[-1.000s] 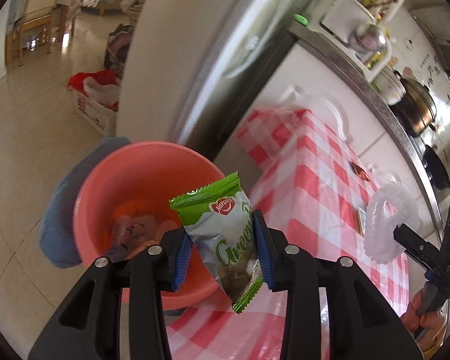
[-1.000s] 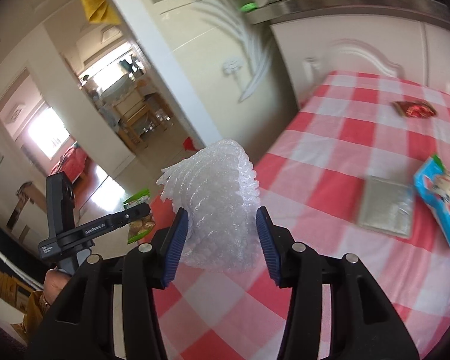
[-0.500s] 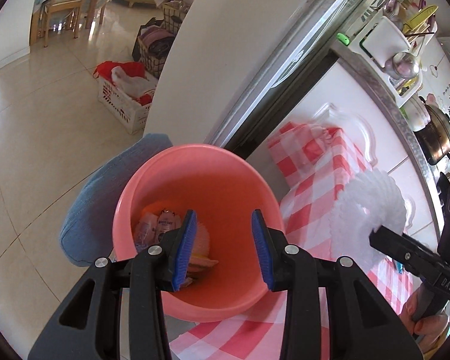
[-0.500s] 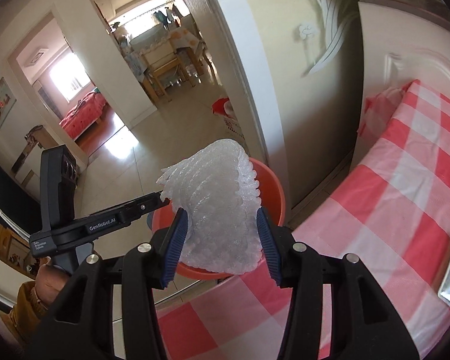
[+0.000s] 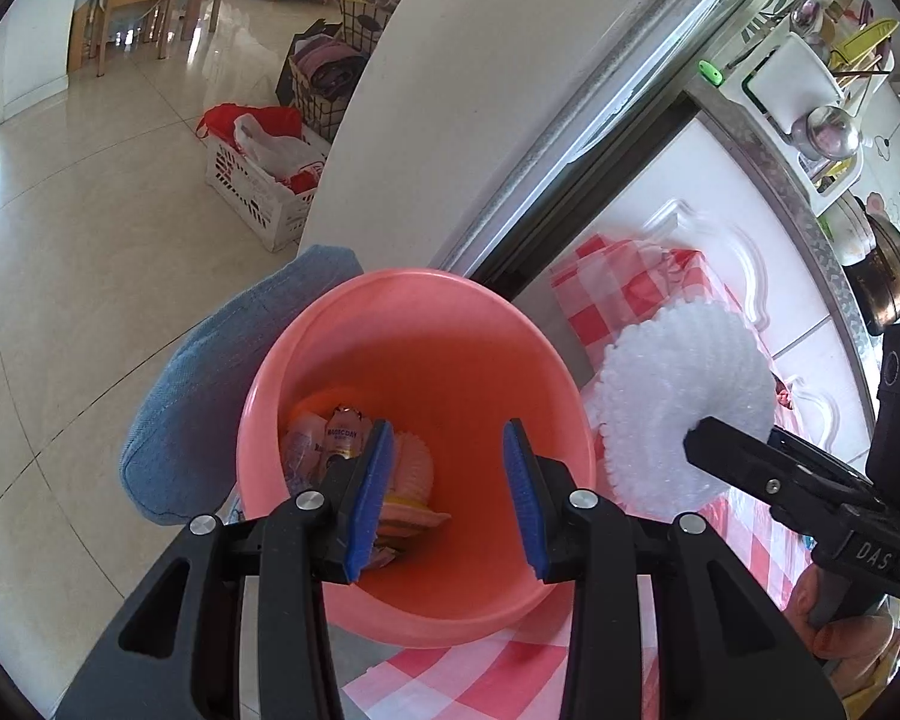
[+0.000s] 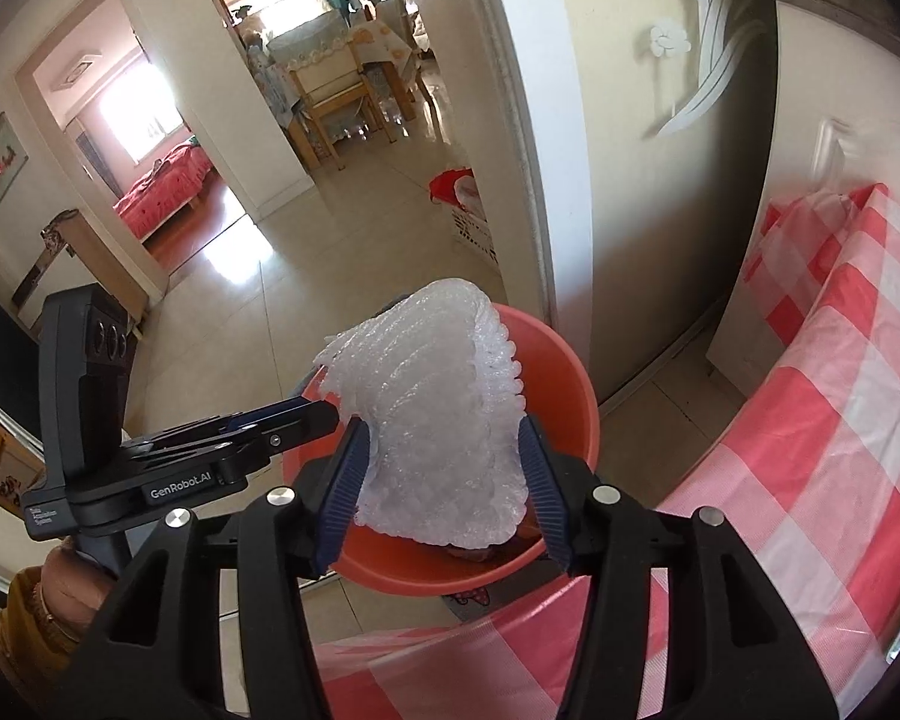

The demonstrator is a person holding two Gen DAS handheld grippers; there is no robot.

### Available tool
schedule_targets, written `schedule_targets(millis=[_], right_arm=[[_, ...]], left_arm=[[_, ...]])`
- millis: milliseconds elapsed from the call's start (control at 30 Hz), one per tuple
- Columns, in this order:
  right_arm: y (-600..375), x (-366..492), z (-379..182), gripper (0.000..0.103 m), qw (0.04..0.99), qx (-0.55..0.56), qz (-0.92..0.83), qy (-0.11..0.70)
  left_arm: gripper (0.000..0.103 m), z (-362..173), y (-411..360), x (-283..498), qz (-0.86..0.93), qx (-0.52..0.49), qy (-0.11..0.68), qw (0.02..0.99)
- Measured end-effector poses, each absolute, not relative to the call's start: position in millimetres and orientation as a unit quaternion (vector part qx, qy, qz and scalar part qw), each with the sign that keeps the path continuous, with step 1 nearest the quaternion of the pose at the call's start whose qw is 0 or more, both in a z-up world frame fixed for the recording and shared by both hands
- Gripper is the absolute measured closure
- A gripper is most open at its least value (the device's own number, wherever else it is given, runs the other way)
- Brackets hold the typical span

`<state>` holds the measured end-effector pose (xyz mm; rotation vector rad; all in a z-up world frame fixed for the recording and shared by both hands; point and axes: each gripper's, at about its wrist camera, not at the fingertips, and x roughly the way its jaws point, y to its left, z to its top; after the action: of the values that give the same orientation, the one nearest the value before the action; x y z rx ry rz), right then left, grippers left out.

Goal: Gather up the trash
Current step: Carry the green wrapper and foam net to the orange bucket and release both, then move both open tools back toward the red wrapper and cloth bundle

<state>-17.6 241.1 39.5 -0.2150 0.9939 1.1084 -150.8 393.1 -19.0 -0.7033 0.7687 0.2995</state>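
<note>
A pink plastic bucket (image 5: 450,324) stands on the floor beside the table and holds several pieces of trash (image 5: 342,438). My left gripper (image 5: 447,495) is open and empty right above the bucket's mouth. My right gripper (image 6: 441,477) is shut on a white foam net sleeve (image 6: 432,420) and holds it over the bucket's rim (image 6: 576,384). The sleeve also shows in the left wrist view (image 5: 678,402), at the bucket's right edge, with the right gripper's fingers (image 5: 744,456) on it. The left gripper shows in the right wrist view (image 6: 306,417).
A red-and-white checked tablecloth (image 6: 822,420) covers the table to the right of the bucket. A blue cloth-covered object (image 5: 210,384) touches the bucket's left side. A white crate (image 5: 258,186) stands on the tiled floor beyond. A pale wall (image 5: 450,90) and a white cabinet (image 5: 660,180) rise behind.
My left gripper let go of the green snack packet, which is gone from its jaws, and now hangs open over the bucket. My right gripper carried the foam sleeve leftward to the bucket's rim.
</note>
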Motion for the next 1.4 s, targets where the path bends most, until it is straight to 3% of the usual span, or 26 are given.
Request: schedule_targets(millis=[233, 467, 533, 667, 800, 1133, 1400], right_arm=[[247.5, -16.5, 33.0, 0.044, 0.728, -0.098, 0.499, 0.459], [247.0, -10.9, 26.0, 0.026, 0.718, -0.084, 0.503, 0.474], [243.8, -9.9, 26.9, 0.023, 0.721, -0.077, 0.499, 0.474], [231.4, -7.7, 32.9, 0.021, 0.731, -0.061, 0.491, 0.471], [212.9, -5.2, 40.7, 0.019, 0.745, -0.044, 0.48, 0.461], [149.0, -1.6, 58.6, 0.017, 0.779, 0.003, 0.453, 0.433], [73.8, -9.8, 70.0, 0.006, 0.817, 0.027, 0.434, 0.378]], left_arm=[[0.064, -21.0, 393.7, -151.6, 0.146, -0.336, 0.369, 0.854], [0.063, -23.9, 394.1, -152.0, 0.152, -0.339, 0.371, 0.851], [0.057, -25.0, 393.9, -152.1, 0.154, -0.341, 0.372, 0.849], [0.031, -23.3, 393.3, -154.5, 0.164, -0.34, 0.366, 0.851], [0.021, -19.0, 392.8, -155.2, 0.158, -0.35, 0.362, 0.849], [0.013, -5.1, 377.9, -152.9, 0.131, -0.361, 0.347, 0.856], [0.01, 21.6, 348.8, -147.0, 0.097, -0.346, 0.316, 0.878]])
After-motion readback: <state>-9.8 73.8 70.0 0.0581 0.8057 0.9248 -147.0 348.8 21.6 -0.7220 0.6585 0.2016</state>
